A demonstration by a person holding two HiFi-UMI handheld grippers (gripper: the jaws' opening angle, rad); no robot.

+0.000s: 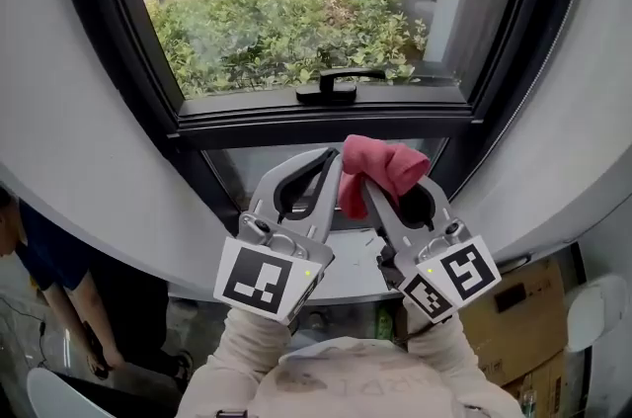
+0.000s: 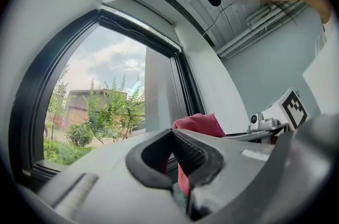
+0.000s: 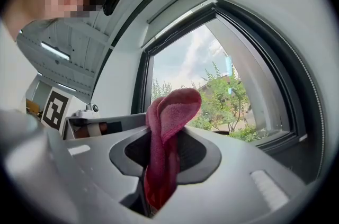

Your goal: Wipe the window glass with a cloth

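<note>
We're at the approach, not yet wiping: the window glass [image 1: 286,11] stands ahead, and both tools hang low, beneath the black handle [image 1: 336,88]. The right gripper [image 1: 387,179] pinches the pink cloth [image 1: 380,161], a fold poking up past its tips. The left gripper [image 1: 330,159] sits just beside it, jaws pressed together, seemingly on nothing. Next, we reckon, lift the cloth and press it flat against the pane. Nothing readable here, only the square markers [image 1: 259,280].
</note>
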